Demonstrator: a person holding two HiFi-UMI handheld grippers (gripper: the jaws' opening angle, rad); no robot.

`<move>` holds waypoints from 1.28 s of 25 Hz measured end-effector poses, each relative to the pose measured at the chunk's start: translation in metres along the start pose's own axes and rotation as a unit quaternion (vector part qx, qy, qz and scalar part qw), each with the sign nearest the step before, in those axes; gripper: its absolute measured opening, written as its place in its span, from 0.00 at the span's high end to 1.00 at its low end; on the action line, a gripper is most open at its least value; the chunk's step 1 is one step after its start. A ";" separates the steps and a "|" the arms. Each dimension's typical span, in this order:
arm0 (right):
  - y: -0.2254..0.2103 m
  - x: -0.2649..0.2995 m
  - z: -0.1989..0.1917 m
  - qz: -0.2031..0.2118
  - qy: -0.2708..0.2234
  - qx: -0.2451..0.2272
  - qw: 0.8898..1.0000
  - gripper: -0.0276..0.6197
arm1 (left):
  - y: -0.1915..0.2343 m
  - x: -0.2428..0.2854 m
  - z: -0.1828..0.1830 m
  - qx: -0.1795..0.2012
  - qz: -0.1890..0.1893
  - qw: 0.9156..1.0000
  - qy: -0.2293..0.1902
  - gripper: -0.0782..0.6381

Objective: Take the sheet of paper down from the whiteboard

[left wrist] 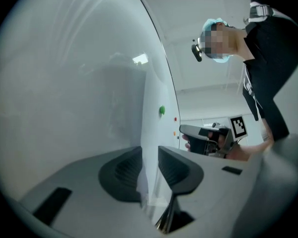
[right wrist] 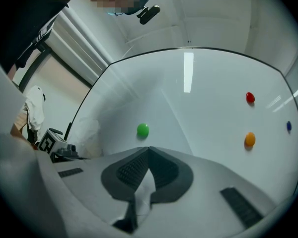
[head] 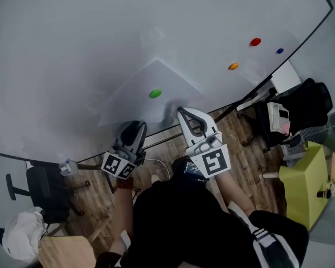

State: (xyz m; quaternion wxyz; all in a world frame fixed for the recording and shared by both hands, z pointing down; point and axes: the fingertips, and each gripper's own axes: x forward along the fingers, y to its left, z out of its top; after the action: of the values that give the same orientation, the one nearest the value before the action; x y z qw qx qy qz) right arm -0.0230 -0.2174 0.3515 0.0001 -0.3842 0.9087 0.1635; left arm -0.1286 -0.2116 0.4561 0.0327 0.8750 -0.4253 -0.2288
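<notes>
Paper [head: 156, 77] is still up on the whiteboard [head: 72, 32] in the head view, a white sheet pinned flat by a green magnet [head: 155, 94] near its middle. The task is barely begun: both claws are at its lower edge, but nothing has come free. Its edges are faint, white on white, yet its long axis seems to run sideways along the board, with the bottom edge toward the person. In the left gripper view the left claw [left wrist: 150, 150] straddles that edge, jaws slightly apart and unclamped, with the sheet passing between them. In the right gripper view the right claw [right wrist: 149, 152] is clenched on the edge, a scrap of paper showing between its closed jaws. What is left, I judge, is closing the left claw and drawing the sheet out from under the magnet.
</notes>
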 end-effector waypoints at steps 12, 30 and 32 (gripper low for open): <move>0.002 0.002 0.003 0.005 -0.003 -0.004 1.000 0.96 | -0.019 0.014 0.014 0.010 -0.034 0.999 -0.012 0.75; 0.013 0.025 0.010 0.017 0.021 -0.074 0.997 0.96 | -0.019 0.032 0.018 0.027 0.000 0.999 0.032 0.80; 0.011 0.025 0.013 0.009 0.011 -0.062 0.998 0.96 | -0.019 0.034 0.017 0.030 0.000 0.999 0.037 0.81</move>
State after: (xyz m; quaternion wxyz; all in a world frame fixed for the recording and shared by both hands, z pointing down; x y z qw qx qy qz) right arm -0.0502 -0.2237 0.3397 -0.0353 -0.3769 0.9001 0.2157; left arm -0.1036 -0.2224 0.4235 0.0216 0.8834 -0.4305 -0.1837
